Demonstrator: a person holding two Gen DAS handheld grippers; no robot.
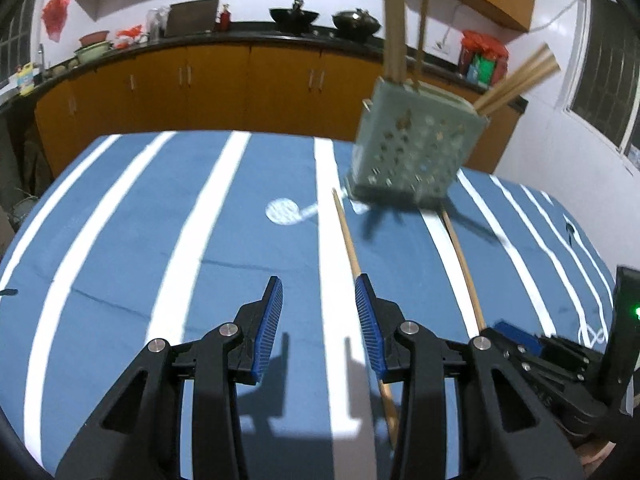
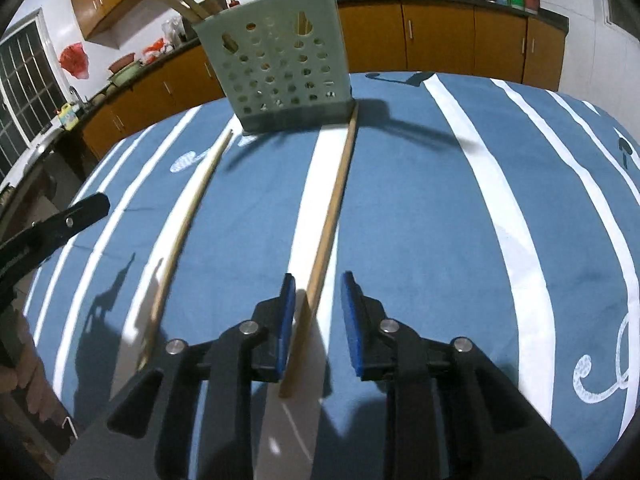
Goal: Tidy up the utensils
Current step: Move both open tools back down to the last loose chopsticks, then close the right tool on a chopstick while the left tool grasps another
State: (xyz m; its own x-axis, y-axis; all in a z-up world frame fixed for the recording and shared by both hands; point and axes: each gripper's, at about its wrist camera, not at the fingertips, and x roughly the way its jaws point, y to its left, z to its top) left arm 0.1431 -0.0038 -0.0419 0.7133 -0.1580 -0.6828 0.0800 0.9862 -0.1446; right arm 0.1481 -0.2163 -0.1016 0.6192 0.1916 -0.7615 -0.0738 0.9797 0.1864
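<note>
A pale green perforated holder (image 1: 412, 148) (image 2: 280, 68) stands at the far side of the table with several wooden chopsticks sticking out of its top. Two loose chopsticks lie on the blue striped cloth (image 1: 120, 240), both pointing toward the holder. My left gripper (image 1: 319, 280) is open just above the cloth. The left chopstick (image 1: 346, 232) (image 2: 192, 220) runs under its right finger, not between the pads. My right gripper (image 2: 317, 276) is open around the other chopstick (image 2: 336, 200) (image 1: 464, 264). That stick lies close to the left pad, with a gap to the right pad.
Behind the table runs a dark counter over orange cabinets (image 1: 200, 84), carrying woks (image 1: 294, 16) and bowls. A barred window (image 1: 608, 80) is on the right wall. In the right wrist view, a hand (image 2: 16, 380) holds the left gripper's handle at the lower left.
</note>
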